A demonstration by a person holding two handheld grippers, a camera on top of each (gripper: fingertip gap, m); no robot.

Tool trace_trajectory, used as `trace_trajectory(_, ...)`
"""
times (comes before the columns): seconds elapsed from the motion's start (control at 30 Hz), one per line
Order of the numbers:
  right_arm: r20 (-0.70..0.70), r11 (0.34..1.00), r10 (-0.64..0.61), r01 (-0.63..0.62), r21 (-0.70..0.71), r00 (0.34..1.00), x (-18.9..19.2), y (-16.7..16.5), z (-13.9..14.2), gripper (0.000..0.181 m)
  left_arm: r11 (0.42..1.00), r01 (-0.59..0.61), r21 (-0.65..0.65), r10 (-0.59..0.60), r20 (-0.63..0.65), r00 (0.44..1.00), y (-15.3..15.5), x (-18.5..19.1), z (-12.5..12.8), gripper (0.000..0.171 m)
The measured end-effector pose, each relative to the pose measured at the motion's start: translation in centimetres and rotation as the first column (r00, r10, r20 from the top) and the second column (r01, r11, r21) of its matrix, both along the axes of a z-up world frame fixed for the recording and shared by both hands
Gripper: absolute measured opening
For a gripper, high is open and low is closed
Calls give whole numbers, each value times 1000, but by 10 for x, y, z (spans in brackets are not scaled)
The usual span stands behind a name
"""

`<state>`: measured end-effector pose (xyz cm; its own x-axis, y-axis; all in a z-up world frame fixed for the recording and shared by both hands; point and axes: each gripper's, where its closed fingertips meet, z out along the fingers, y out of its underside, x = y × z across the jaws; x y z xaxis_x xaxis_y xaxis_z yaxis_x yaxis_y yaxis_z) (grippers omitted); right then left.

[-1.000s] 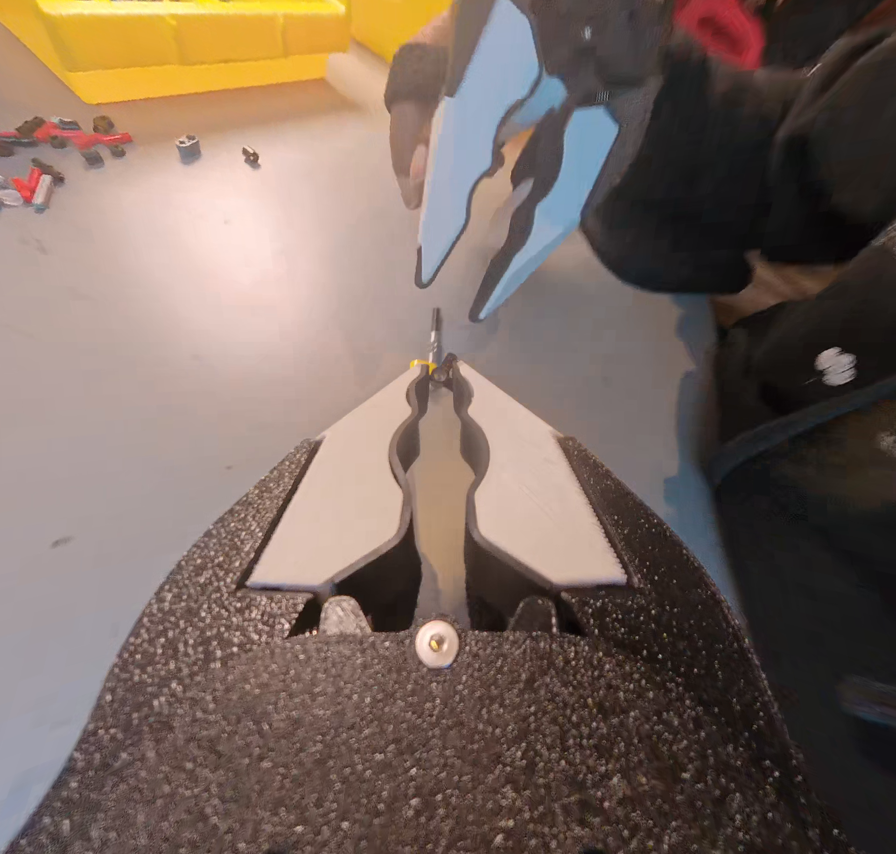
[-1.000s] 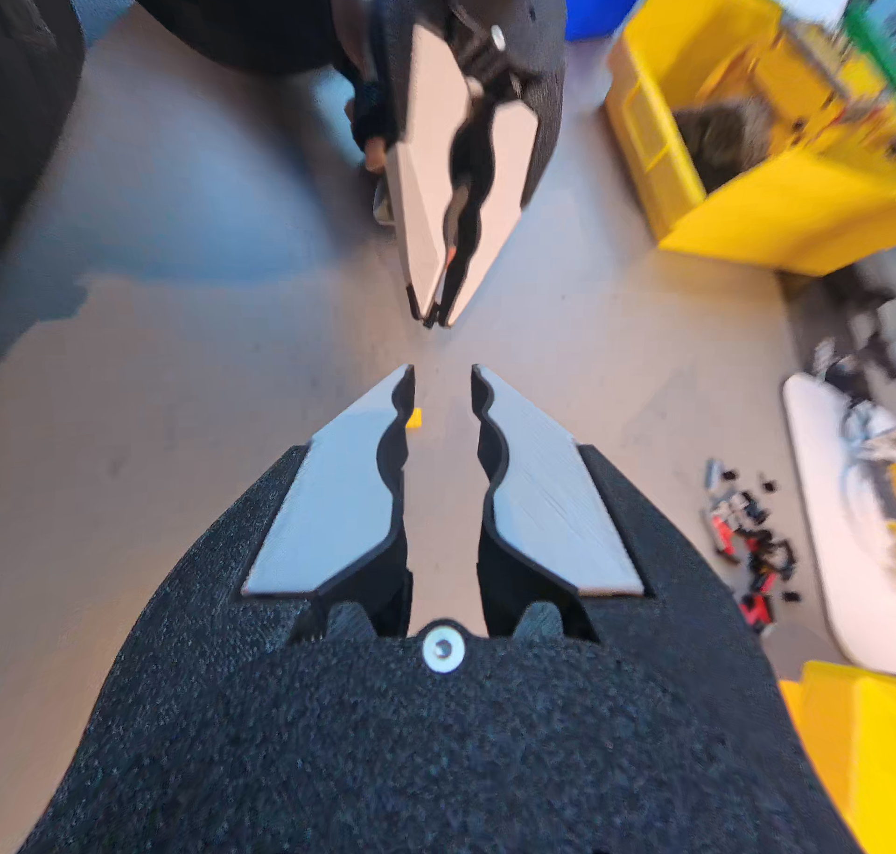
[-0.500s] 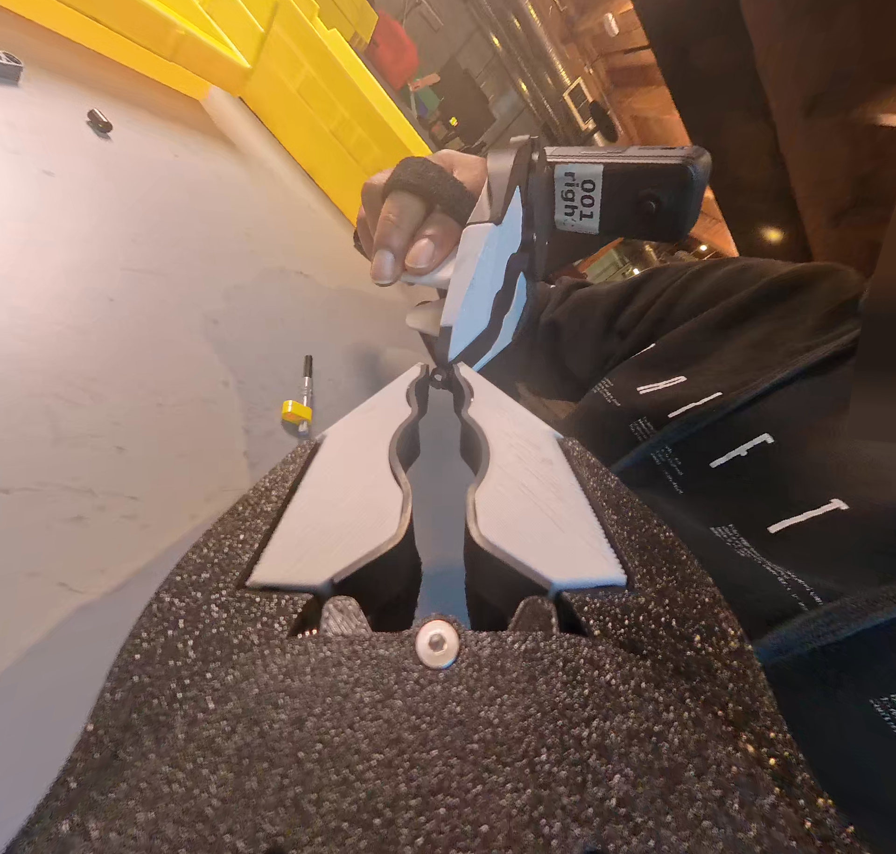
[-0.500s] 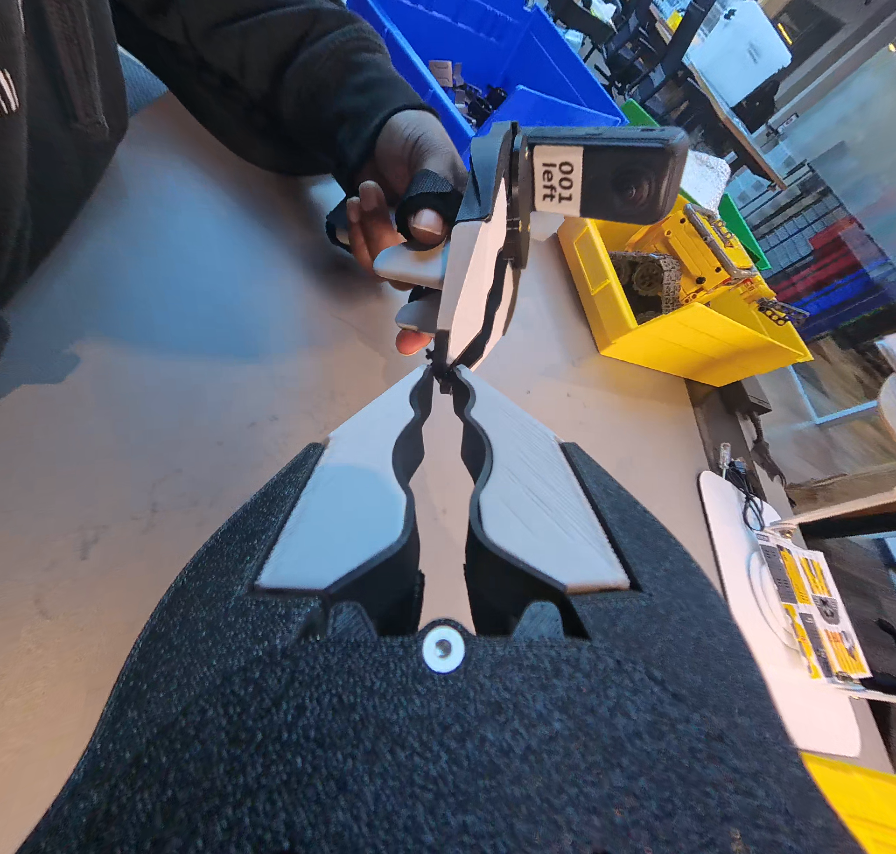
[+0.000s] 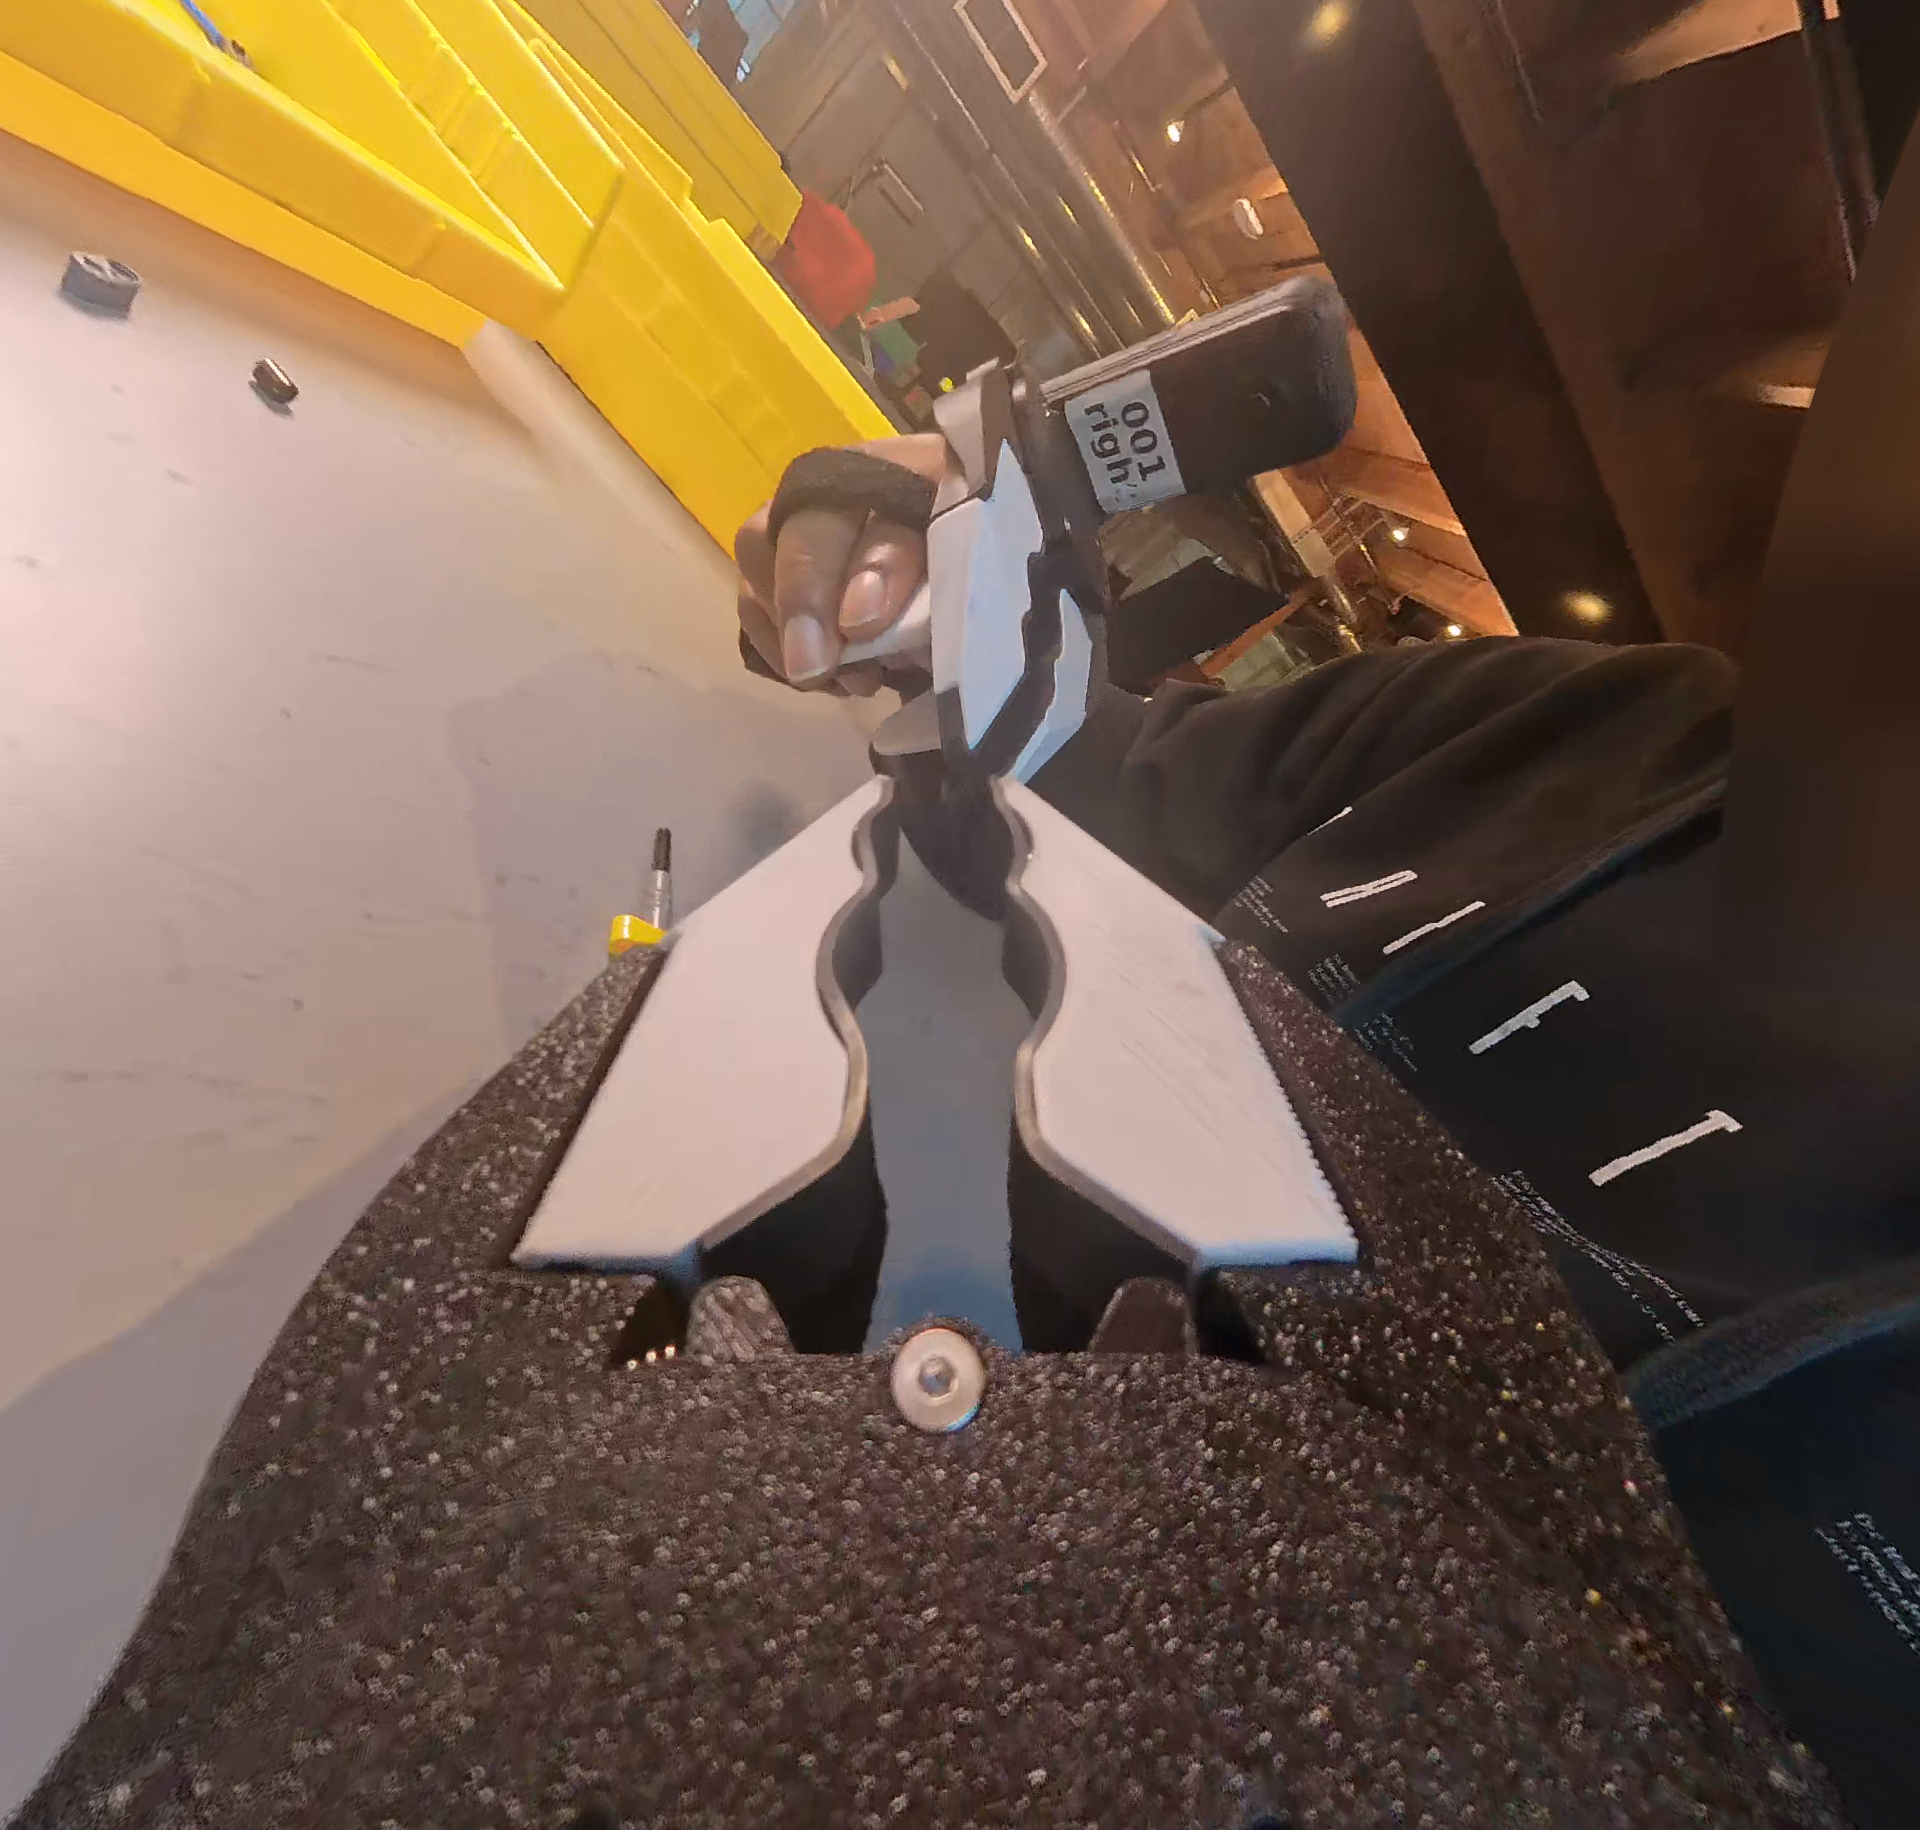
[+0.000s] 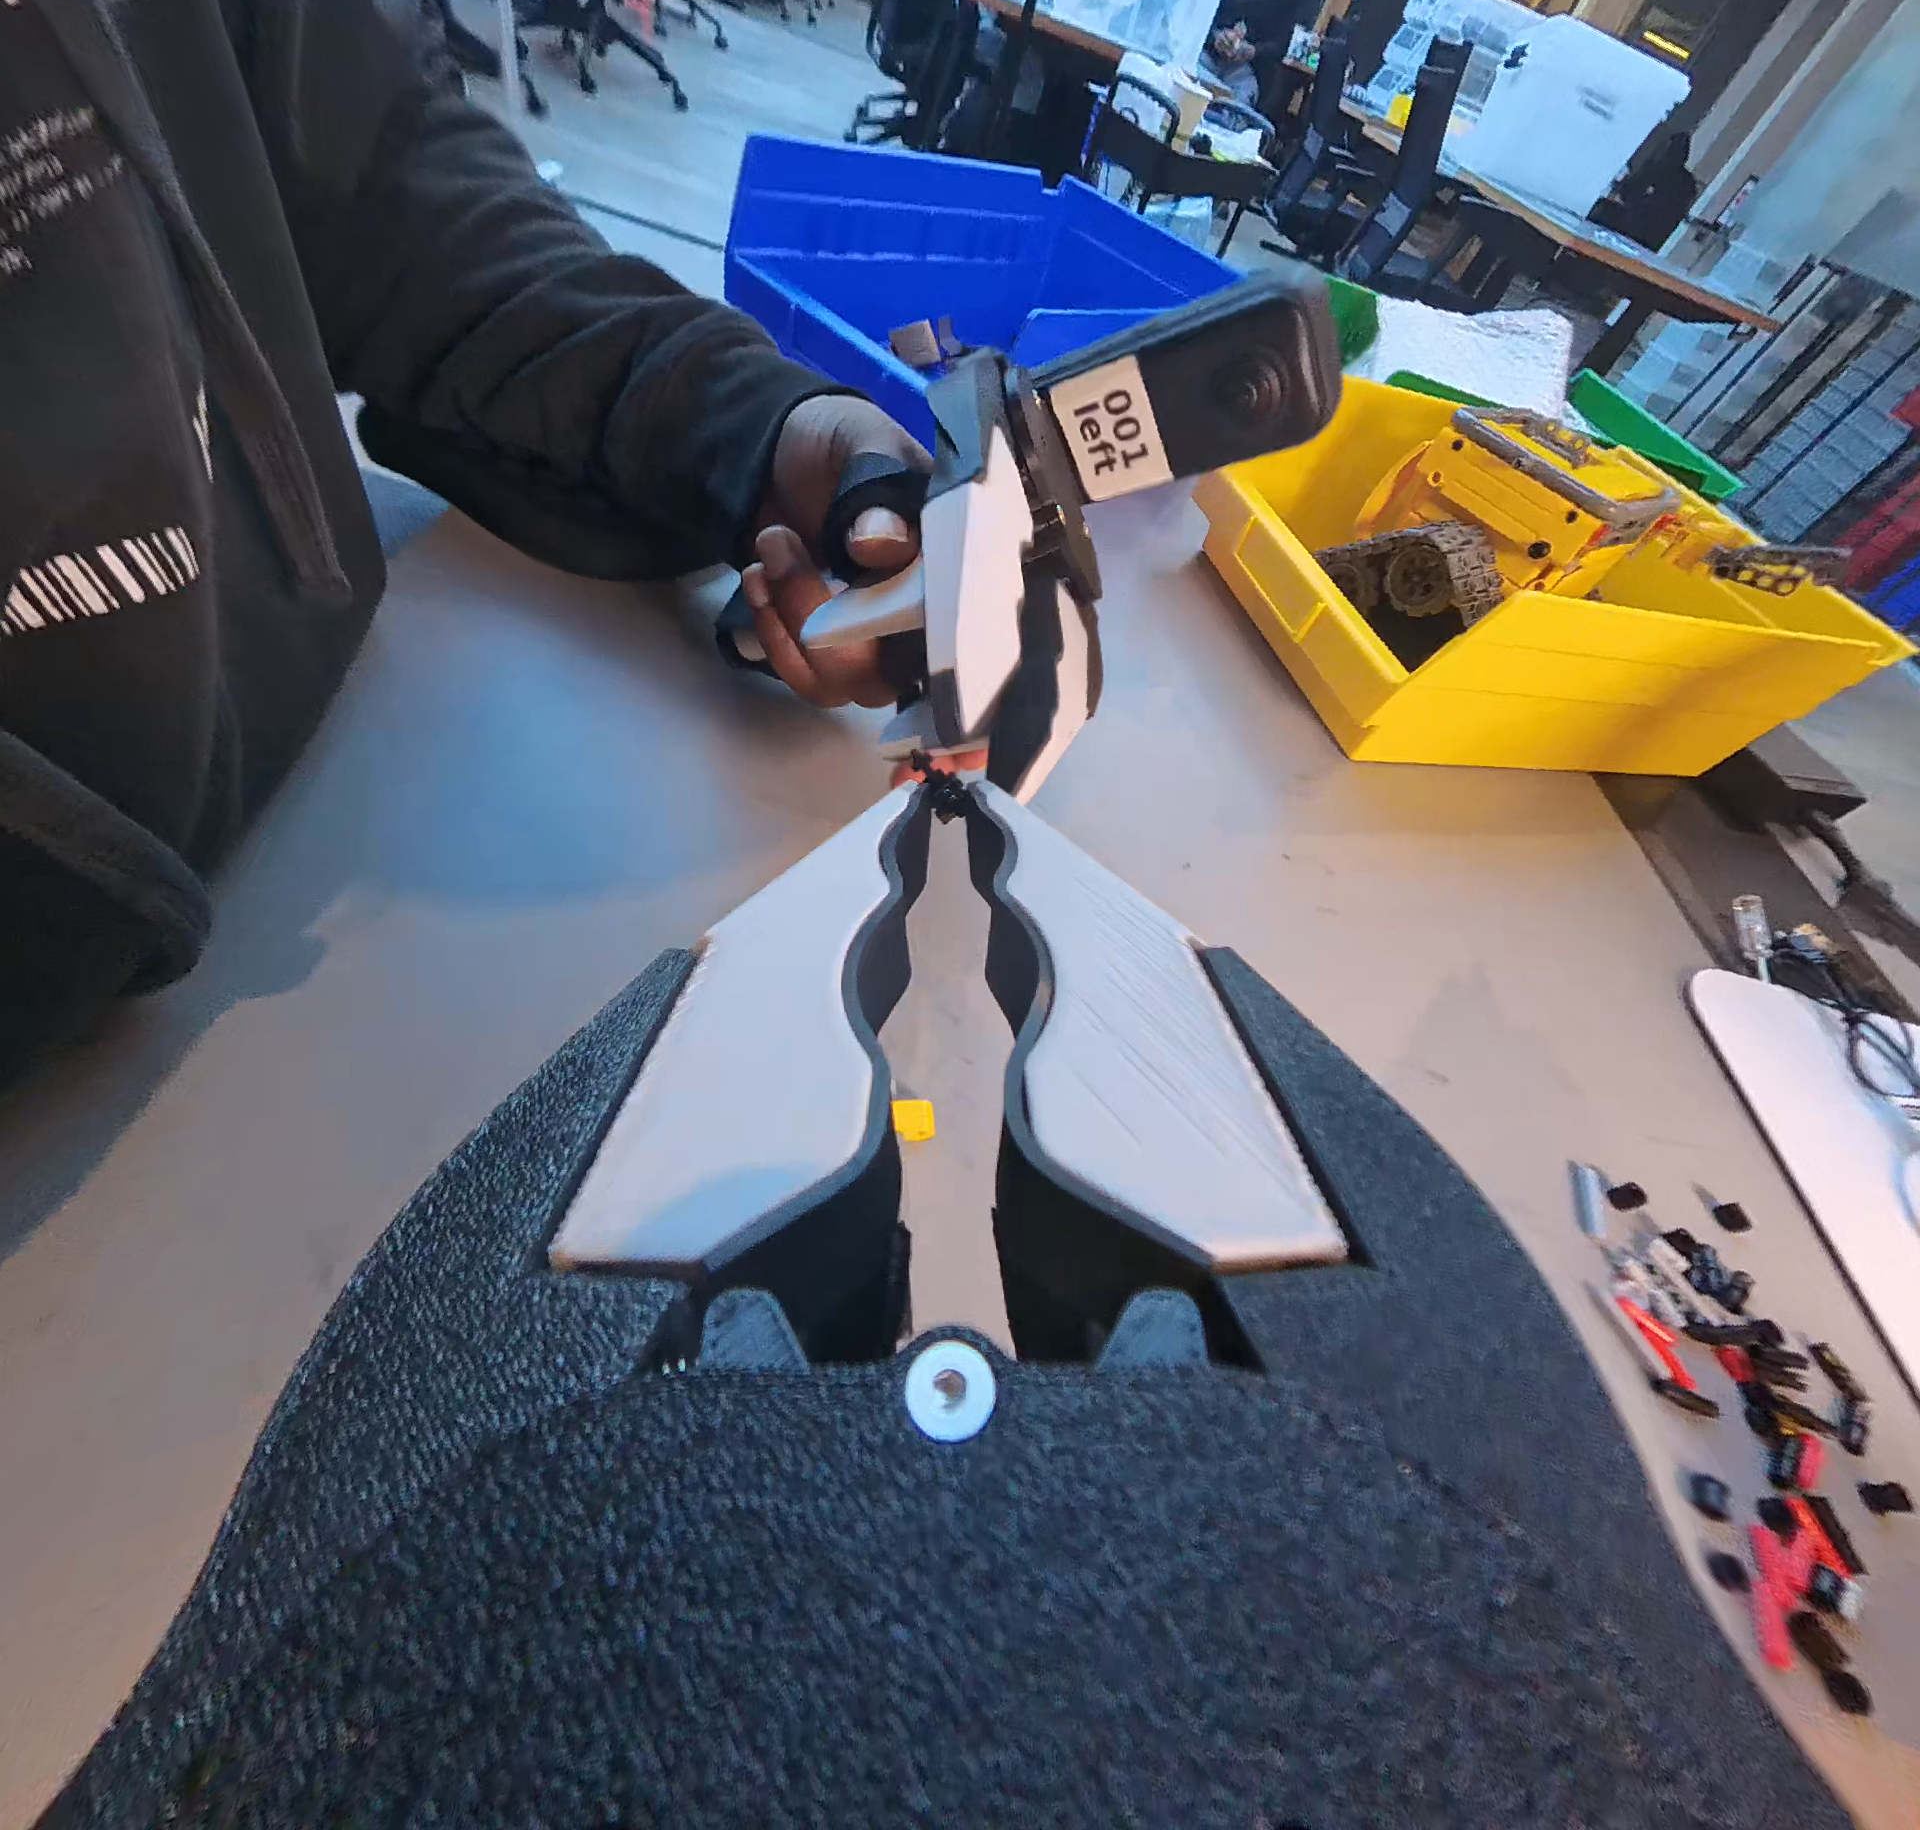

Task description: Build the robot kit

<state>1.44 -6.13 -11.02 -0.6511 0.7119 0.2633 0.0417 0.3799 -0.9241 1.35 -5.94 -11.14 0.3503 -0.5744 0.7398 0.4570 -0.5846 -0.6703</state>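
Above the grey table (image 6: 1299, 949), right claw (image 6: 943, 791) pinching small black part (image 6: 945, 799), left claw (image 5: 940, 793) slightly parted, right view alone showing blue bin (image 6: 883, 242).

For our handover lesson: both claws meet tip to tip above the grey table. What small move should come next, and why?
Probably ease the left claw shut: its jaws stand slightly apart around the small black plastic piece pinched in the right claw, so little travel seems needed.
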Motion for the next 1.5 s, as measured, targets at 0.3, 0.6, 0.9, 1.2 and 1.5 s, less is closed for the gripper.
trace_trajectory(0.3,109,835,4,57,-547,994,-10,23,30,7,947,-156,281,253,-352,901,12,-16,6,20)
trace_trajectory(0.6,134,663,90,41,-747,987,-15,20,37,6,867,-168,469,390,-431,814,13,-12,27,13)
trace_trajectory(0.9,167,615,127,54,-787,978,-19,13,29,6,831,-146,537,443,-479,757,10,-8,31,7)
trace_trajectory(1.2,164,742,132,12,-670,977,-13,5,23,10,857,-90,507,374,-493,786,4,-5,25,6)
trace_trajectory(1.5,131,807,98,-2,-590,987,-9,4,21,4,870,-86,485,339,-463,819,2,0,22,9)
